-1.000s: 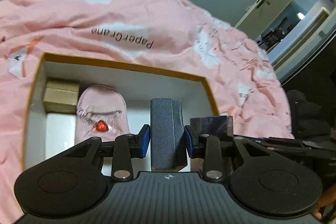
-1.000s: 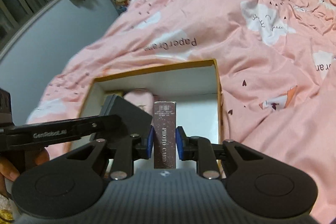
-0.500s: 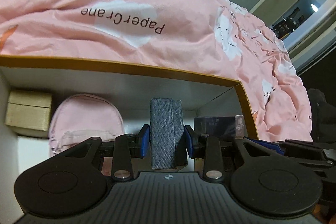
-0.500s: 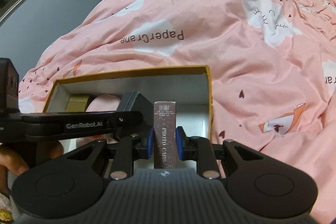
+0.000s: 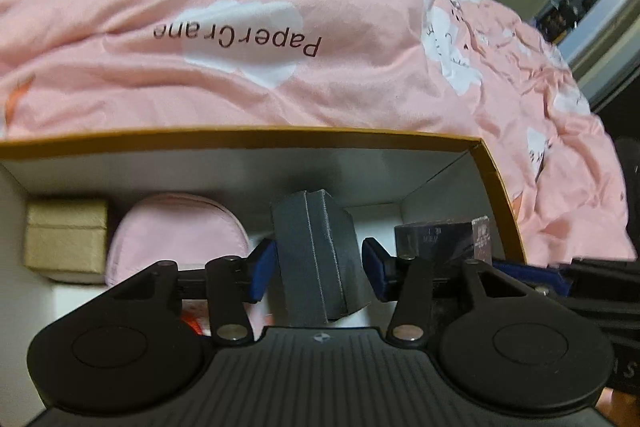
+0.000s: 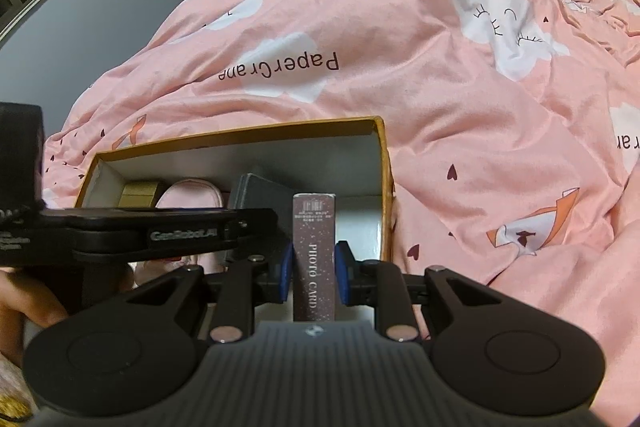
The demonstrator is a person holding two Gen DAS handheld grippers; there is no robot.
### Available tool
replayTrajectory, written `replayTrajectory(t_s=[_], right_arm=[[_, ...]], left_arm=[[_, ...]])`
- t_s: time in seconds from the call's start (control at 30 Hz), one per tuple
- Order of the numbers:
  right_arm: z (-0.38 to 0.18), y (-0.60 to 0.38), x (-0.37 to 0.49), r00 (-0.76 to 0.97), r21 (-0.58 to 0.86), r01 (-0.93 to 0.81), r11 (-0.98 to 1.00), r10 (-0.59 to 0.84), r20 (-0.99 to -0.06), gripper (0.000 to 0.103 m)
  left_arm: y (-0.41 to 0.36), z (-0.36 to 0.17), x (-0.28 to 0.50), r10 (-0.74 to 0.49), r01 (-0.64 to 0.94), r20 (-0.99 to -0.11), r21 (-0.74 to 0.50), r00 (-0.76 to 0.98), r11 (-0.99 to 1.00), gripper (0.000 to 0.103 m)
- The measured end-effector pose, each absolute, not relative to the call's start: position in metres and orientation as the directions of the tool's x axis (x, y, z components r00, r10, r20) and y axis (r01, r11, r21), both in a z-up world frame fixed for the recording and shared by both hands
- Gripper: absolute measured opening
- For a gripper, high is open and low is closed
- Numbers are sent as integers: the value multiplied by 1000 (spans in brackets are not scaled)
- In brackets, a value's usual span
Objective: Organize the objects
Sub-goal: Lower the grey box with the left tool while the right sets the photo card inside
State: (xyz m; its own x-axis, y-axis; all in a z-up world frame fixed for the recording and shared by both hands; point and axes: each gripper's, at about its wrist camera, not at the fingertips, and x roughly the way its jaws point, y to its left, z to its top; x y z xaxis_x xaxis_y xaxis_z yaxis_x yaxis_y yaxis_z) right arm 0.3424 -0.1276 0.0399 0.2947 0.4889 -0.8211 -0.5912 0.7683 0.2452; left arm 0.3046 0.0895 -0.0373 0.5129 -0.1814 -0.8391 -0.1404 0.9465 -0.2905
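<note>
My left tool (image 5: 318,269) is opening around the tilted grey case (image 5: 316,259) inside the box (image 5: 248,137); it may topple. My right tool (image 6: 314,275) clamps the photo card box (image 6: 314,251).

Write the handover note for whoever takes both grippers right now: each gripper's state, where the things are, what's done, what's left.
Left gripper: jaws opening, grey case tilted between the pads, apparently let go.
Right gripper: shut on the photo card box, upright, low over the box's right end.
Cardboard box on the pink duvet already holds the gold box, pink pouch and a dark box.
Left: withdraw left gripper, set down and release the photo card box.
</note>
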Motion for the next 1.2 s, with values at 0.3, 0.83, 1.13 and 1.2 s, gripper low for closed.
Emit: replayTrajectory(t_s=[0.3, 0.83, 1.13, 1.2], right_arm=[[39, -124, 341, 296, 216, -610, 763, 471, -831, 23], [22, -66, 364, 268, 77, -647, 759, 321, -908, 24], [5, -49, 371, 236, 57, -644, 763, 269, -934, 24], [4, -48, 370, 239, 46, -652, 757, 262, -935, 24]], left_arm=[[87, -4, 282, -139, -39, -801, -198, 582, 979, 51], [91, -16, 236, -109, 118, -811, -50, 575, 992, 47], [98, -20, 235, -120, 113, -806, -67, 579, 991, 47], [100, -21, 234, -123, 109, -805, -73, 580, 991, 47]])
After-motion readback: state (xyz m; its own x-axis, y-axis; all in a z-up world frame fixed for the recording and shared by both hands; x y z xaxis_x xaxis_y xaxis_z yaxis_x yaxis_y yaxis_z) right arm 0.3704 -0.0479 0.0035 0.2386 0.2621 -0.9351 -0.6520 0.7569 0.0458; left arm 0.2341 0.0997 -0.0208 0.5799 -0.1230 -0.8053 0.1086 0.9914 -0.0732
